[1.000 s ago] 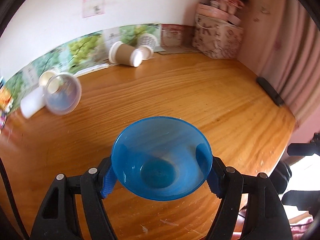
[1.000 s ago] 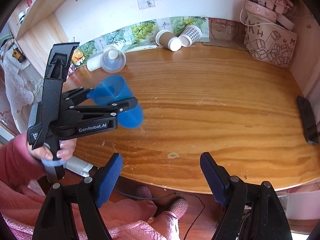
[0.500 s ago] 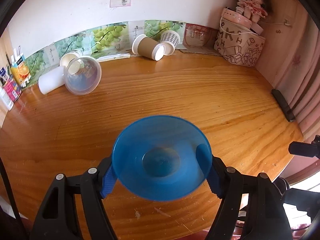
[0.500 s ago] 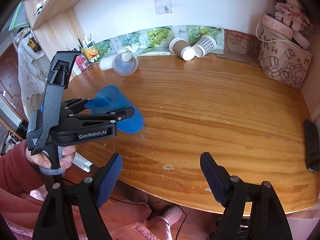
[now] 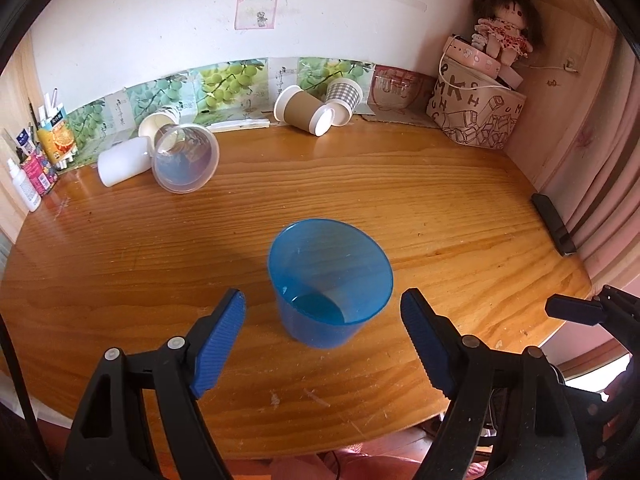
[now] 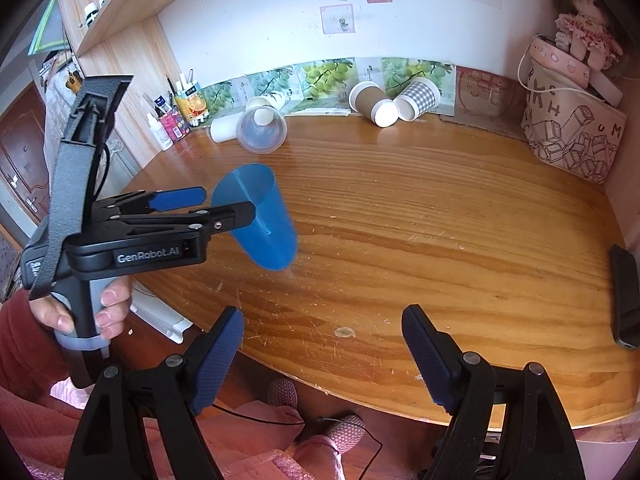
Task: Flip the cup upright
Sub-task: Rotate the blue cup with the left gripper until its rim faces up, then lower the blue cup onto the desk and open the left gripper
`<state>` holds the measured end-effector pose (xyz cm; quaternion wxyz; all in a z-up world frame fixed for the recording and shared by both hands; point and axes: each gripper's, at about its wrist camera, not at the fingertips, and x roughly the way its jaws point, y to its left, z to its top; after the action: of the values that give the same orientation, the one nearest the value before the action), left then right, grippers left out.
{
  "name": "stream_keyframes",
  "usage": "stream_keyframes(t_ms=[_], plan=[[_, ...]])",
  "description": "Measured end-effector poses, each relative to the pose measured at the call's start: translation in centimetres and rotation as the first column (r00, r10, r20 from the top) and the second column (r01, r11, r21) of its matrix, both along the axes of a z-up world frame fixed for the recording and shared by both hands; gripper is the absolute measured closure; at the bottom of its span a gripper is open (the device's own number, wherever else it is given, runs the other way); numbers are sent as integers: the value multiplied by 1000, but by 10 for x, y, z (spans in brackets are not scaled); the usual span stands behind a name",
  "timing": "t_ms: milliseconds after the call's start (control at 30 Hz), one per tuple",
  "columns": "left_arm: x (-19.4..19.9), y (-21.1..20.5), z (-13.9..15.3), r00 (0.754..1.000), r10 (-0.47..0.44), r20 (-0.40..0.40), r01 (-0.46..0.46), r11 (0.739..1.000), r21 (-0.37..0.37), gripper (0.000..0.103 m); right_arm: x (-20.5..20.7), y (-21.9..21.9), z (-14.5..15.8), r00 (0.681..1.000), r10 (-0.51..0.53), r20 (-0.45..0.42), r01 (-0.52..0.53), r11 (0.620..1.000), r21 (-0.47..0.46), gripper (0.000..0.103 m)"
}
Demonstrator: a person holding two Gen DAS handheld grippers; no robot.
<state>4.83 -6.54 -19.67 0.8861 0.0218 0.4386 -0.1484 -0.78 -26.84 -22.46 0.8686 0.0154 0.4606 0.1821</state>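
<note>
A blue translucent plastic cup stands on the wooden table with its mouth up, leaning slightly. My left gripper is open, its blue pads on either side of the cup with a gap to each. In the right wrist view the cup stands just past the left gripper's fingertips. My right gripper is open and empty above the table's near edge.
A clear plastic cup and a white cup lie on their sides at the back left. A brown paper cup and a checked cup lie at the back. A patterned bag stands back right. A black phone lies at the right edge.
The left gripper has opened and let go of the blue cup, which now stands on the table. The left gripper has drawn back a little. The right gripper stays open.
</note>
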Motion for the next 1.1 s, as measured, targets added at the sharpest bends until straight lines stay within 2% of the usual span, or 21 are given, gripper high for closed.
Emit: stream_keyframes(t_ms=[167,300,367,533,600,700,833,900,1033,1100], plan=[[-20,14,23,999,46,-10,-46,999,-13,20,-5,8,11,999,-8,41,9,999,-31,20],[-33,28,39,995,73,-66,-76,996,-37,20,-6,18,25,999,-12,32,13,999,-30,20],[-40,37,48,990,86,-113,-92,994,-54,20,-4,25,33,997,-70,20,71,995,-67,20],[-47,59,68,973,161,-166,-172,983,-56,20,-6,40,55,991,-132,5,132,990,-53,20],[-50,68,81,976,168,-141,-175,984,-41,20,-9,48,68,991,-133,27,134,989,-57,20],[-53,78,99,977,192,-90,-195,980,-33,20,-10,55,84,990,-140,12,140,990,-26,20],[-48,91,112,969,221,-109,-225,974,-26,20,-13,59,100,988,-156,-10,156,988,15,20],[-48,97,120,967,238,-95,-242,970,-36,20,-17,60,112,984,-176,0,176,984,30,20],[-49,102,138,964,267,-11,-268,963,-18,20,-24,60,127,973,-229,23,226,971,78,20],[-51,106,144,961,275,3,-275,960,-53,19,-29,63,133,964,-260,63,255,964,75,20]])
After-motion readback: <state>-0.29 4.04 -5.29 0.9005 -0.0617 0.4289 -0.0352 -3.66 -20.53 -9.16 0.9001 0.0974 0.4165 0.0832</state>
